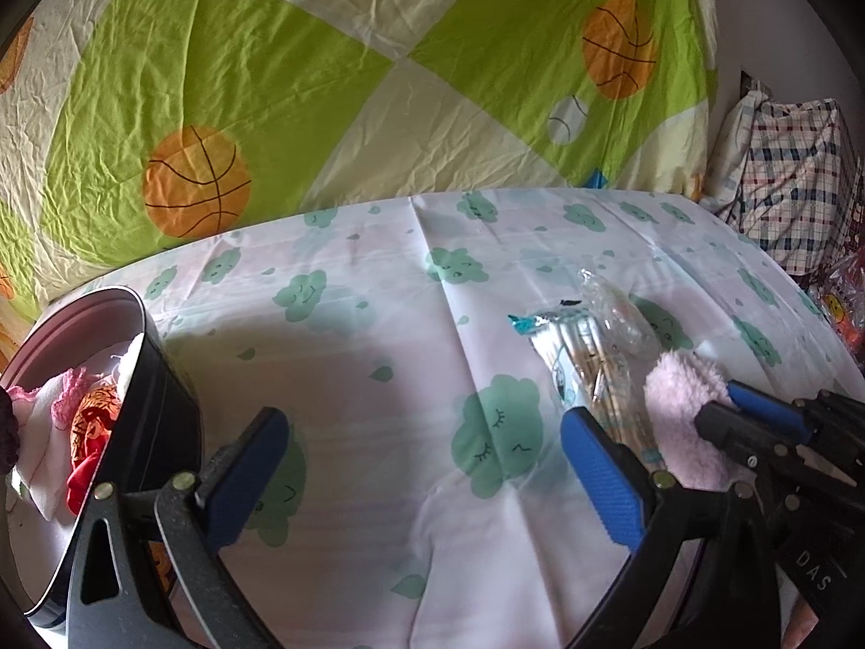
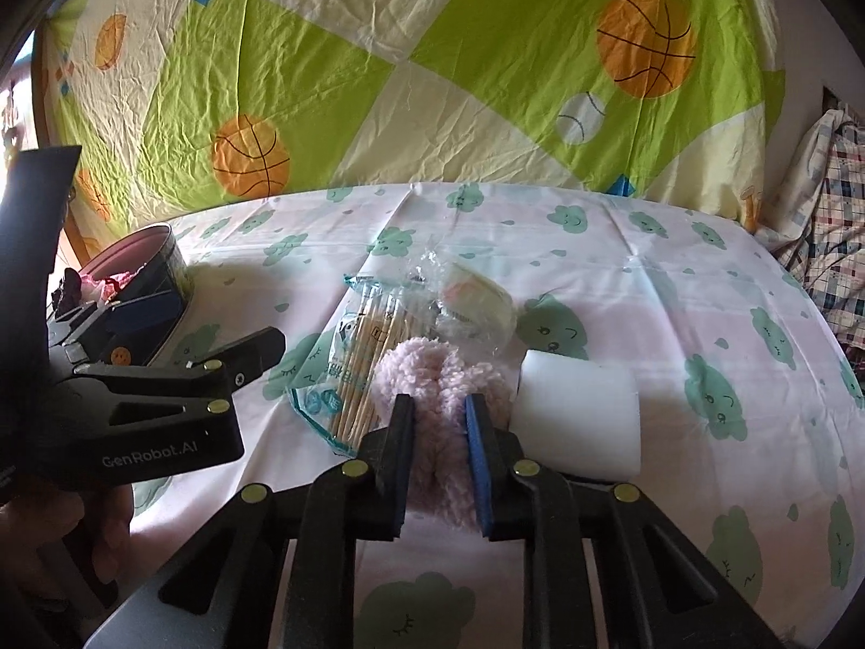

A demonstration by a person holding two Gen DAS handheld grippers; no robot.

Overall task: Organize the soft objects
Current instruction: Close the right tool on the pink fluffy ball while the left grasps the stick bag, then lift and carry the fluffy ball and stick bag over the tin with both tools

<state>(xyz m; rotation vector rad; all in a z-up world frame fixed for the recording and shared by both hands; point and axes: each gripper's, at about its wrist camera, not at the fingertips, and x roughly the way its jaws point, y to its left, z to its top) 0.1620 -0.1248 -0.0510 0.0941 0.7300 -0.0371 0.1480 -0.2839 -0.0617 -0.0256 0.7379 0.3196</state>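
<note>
Right gripper point(image 2: 439, 422) fingers clamped on pink fluffy cloth point(image 2: 432, 378), left gripper point(image 1: 424, 441) fingers apart over tablecloth point(image 1: 378, 324).

"GenRobot.AI" stands on the left gripper point(image 2: 259, 346) body; "DAS" on the right gripper point(image 1: 719, 411) body.

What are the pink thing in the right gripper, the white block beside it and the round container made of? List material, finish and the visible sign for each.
Pink fluffy item: looks like plush or chenille fabric, with a matte, curly pile that bunches where the right gripper pinches it.
White block: probably foam or sponge, matte, with soft rounded edges.
Round container: likely tin or rigid plastic, with a thin stiff wall, dark outside and smooth pink inside.
</note>
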